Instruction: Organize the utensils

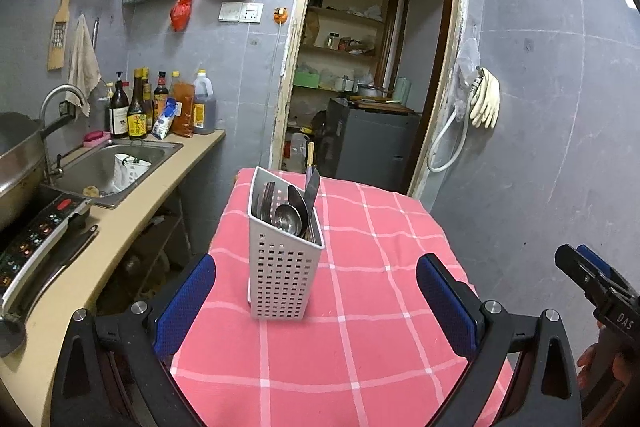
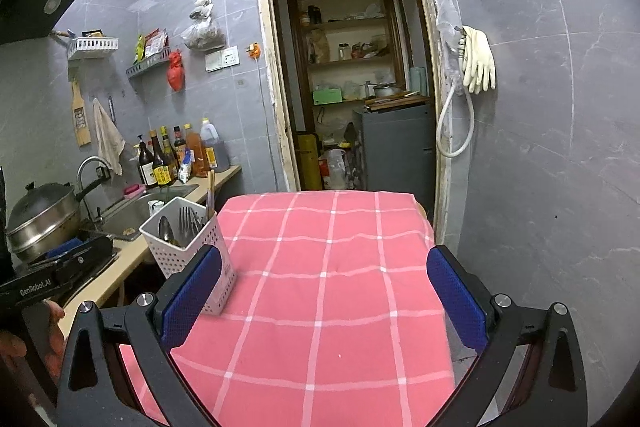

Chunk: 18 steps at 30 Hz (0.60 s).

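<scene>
A white perforated utensil holder (image 1: 282,267) stands upright on the pink checked tablecloth (image 1: 360,307). Forks (image 1: 267,199), spoons (image 1: 289,217), a knife (image 1: 311,189) and chopsticks (image 1: 310,157) stand inside it. My left gripper (image 1: 316,301) is open, its blue pads either side of the holder's lower part and clear of it, nothing held. In the right wrist view the same holder (image 2: 188,251) sits at the cloth's left edge, behind the left blue pad. My right gripper (image 2: 326,297) is open over bare cloth (image 2: 320,287), empty.
A counter (image 1: 132,219) on the left carries a sink (image 1: 108,167), sauce bottles (image 1: 160,107), a steel pot (image 2: 40,219) and an induction hob (image 1: 32,247). Behind the table is an open doorway (image 1: 360,87) with shelves and a grey cabinet. Gloves (image 1: 486,99) hang on the right wall.
</scene>
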Motion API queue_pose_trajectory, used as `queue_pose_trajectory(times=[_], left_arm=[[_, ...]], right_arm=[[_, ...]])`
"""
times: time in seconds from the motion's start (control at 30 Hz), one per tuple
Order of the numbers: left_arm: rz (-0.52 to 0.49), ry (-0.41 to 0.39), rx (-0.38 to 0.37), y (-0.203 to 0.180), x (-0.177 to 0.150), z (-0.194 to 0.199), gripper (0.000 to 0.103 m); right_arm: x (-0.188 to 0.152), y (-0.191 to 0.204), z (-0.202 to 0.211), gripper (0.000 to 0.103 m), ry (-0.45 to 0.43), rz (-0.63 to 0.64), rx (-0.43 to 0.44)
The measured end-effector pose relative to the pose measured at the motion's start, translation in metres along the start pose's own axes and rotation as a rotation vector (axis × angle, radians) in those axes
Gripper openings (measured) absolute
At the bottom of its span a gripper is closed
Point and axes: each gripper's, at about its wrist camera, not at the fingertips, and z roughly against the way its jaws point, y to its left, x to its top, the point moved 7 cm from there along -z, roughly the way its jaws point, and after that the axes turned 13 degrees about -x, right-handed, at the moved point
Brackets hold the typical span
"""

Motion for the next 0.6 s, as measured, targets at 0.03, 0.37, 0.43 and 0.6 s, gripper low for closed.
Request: queue_pose_trajectory(times=[0.03, 0.37, 0.43, 0.6], left_arm=[[-0.007, -0.001, 0.004, -0.002, -0.001, 0.002, 0.101], [-0.046, 0.003, 0.018, -0.013, -0.017, 0.013, 0.101], [-0.04, 0.006, 0.02, -0.014, -0.019, 0.013, 0.101], [-0.032, 0.006, 0.024, -0.016, -0.024, 0.015, 0.101]], right_arm=[[-0.002, 0.0, 0.002, 0.101, 0.001, 0.003, -0.001], [-0.015, 0.002, 0.016, 0.101, 0.012, 0.036, 0.0], [-0.017, 0.002, 0.016, 0.101, 0.019, 0.041, 0.0], [-0.018, 0.006, 0.013, 0.101, 0.024, 0.051, 0.009]])
